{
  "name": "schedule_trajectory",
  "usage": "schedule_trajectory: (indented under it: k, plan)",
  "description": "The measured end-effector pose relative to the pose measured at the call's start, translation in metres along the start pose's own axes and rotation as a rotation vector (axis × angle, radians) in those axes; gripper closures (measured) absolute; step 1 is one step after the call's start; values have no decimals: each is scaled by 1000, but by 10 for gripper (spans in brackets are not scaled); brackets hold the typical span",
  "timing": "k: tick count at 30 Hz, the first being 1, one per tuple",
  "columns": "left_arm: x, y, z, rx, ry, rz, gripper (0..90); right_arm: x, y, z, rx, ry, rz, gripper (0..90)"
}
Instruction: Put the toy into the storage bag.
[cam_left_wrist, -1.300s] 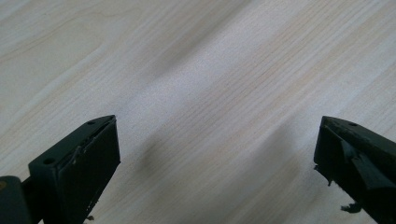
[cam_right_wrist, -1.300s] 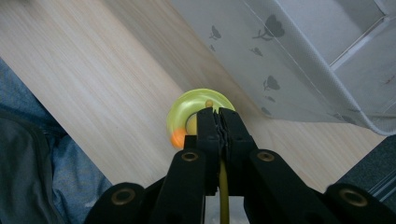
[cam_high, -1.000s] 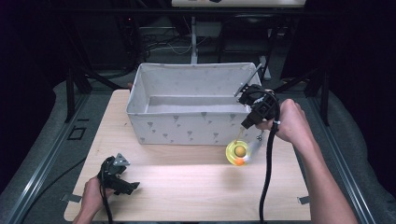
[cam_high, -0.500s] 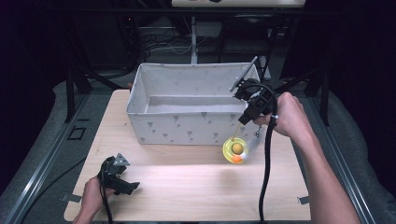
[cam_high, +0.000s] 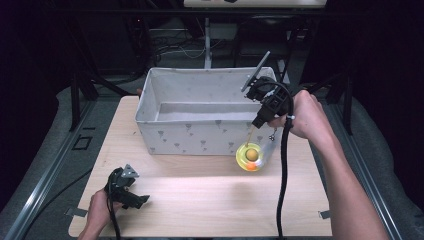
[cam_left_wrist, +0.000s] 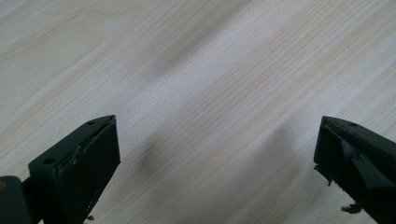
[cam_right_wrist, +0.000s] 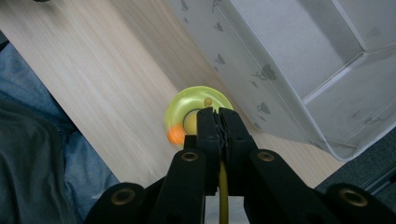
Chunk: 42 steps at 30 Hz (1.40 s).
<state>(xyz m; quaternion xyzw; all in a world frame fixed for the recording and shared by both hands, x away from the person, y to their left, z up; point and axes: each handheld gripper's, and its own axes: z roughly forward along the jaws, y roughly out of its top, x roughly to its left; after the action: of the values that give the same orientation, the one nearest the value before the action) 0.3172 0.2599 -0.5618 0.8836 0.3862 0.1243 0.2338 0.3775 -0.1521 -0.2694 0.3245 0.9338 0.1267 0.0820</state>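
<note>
Right claw (cam_high: 259, 121) clamped tight, pointing down (arm raised); left claw (cam_high: 131, 197) spread wide, apparently resting low.

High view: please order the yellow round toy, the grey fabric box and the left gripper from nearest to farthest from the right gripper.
1. Yellow round toy: hangs just below the right gripper, held by its thin stem.
2. Grey fabric box: directly beside it, toward the table's middle; nearly as near.
3. Left gripper: far across the table, at the near left corner.

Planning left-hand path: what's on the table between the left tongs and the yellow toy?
Bare wood in the high view: nothing lies between the left tongs and the yellow toy hanging from the right tongs.
</note>
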Motion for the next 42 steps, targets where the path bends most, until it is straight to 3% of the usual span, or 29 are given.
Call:
schedule_trajectory:
  k: [42]
  plan:
    - [1,0,0,2,-3,-1,5,-2,36,-61,-50,-54,-11,887]
